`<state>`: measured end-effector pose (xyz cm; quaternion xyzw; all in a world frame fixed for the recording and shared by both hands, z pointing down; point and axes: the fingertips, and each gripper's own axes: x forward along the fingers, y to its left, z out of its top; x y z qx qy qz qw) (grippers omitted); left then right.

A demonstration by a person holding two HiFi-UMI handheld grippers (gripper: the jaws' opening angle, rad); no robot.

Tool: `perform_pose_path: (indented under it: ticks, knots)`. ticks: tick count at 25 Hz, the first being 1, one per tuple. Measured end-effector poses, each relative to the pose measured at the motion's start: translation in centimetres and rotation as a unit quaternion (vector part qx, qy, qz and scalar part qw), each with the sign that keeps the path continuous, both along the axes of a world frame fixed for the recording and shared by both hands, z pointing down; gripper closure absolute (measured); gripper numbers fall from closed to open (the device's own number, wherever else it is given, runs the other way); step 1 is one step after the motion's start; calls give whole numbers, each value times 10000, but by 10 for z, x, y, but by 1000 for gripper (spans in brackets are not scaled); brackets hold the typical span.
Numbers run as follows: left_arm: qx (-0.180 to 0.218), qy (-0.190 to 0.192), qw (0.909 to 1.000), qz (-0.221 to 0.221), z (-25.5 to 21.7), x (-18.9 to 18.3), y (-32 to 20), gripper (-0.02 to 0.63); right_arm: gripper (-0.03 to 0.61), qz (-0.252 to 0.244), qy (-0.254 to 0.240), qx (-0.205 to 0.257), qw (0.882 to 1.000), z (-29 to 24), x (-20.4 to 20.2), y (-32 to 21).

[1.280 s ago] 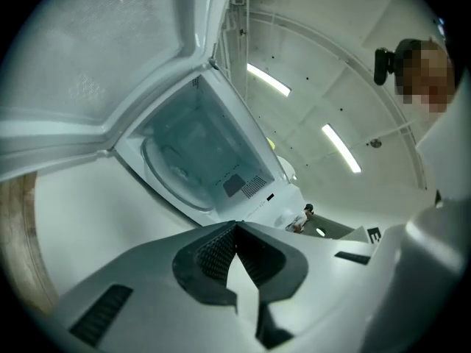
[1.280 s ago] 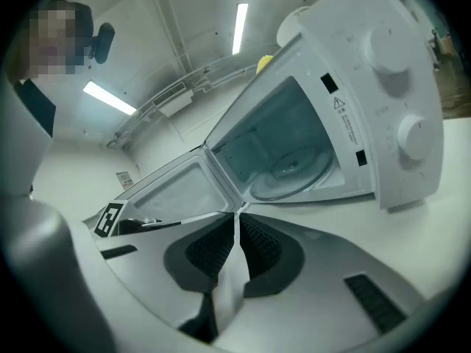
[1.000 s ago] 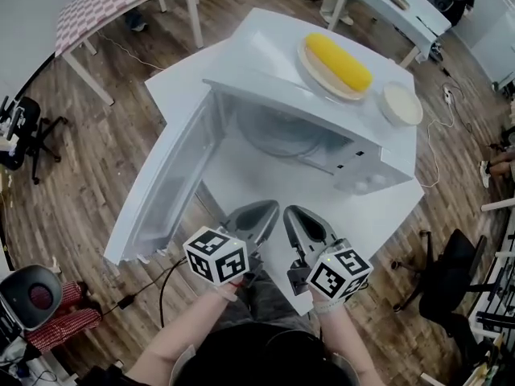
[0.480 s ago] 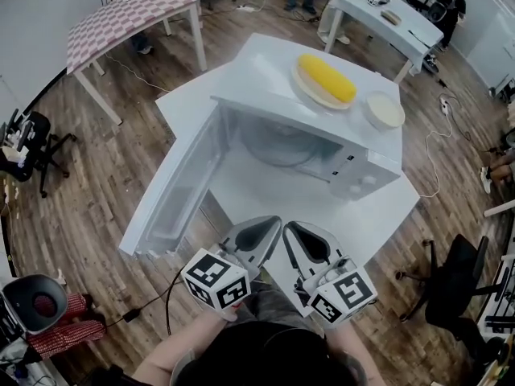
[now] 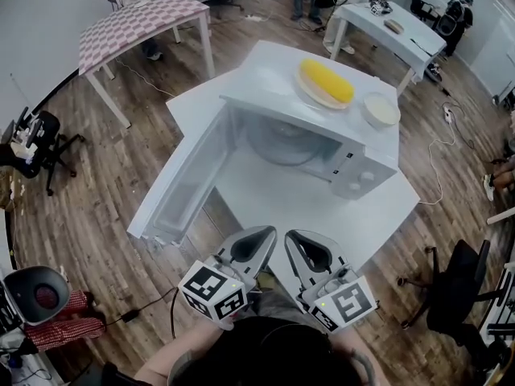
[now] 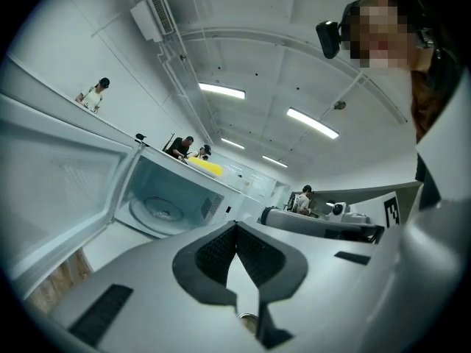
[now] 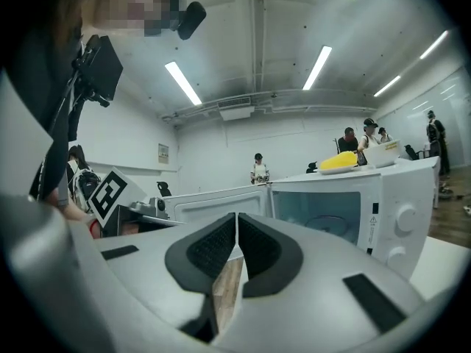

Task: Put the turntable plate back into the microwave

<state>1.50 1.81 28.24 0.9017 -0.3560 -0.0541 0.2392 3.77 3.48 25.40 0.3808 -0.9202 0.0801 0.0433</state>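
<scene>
The white microwave point(image 5: 354, 155) stands on a white table point(image 5: 273, 203) with its door point(image 5: 181, 185) swung wide open to the left. The glass turntable plate point(image 5: 282, 141) lies flat inside the cavity; it also shows in the left gripper view as the plate point(image 6: 158, 210) and faintly in the right gripper view as the plate point(image 7: 338, 223). My left gripper point(image 5: 257, 235) and right gripper point(image 5: 291, 237) hover side by side at the table's near edge, close to my body and well short of the microwave. Both the left gripper point(image 6: 236, 227) and the right gripper point(image 7: 236, 216) are shut with nothing in them.
On top of the microwave sit a plate with a yellow cob-like item point(image 5: 326, 82) and a white bowl point(image 5: 380, 109). A checkered table point(image 5: 137, 24) stands far left, another white table point(image 5: 394, 24) far right. Office chairs point(image 5: 36, 139) and several people are around the room.
Both grippers have drawn back toward my body, lower in the head view, still shut and side by side. The microwave and plate have not moved.
</scene>
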Motion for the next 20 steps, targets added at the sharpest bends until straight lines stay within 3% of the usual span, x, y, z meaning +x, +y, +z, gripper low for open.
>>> perform_pose_path:
  ticks: [10,20]
  knots:
    - [84,-98,9998,-128,-5,2,14,601,557,-155,55,19,9999,3,2,15]
    - [-49,-130,9993,-337,1,-5,27,601,557,-328,11,-305,9990,16,1,32]
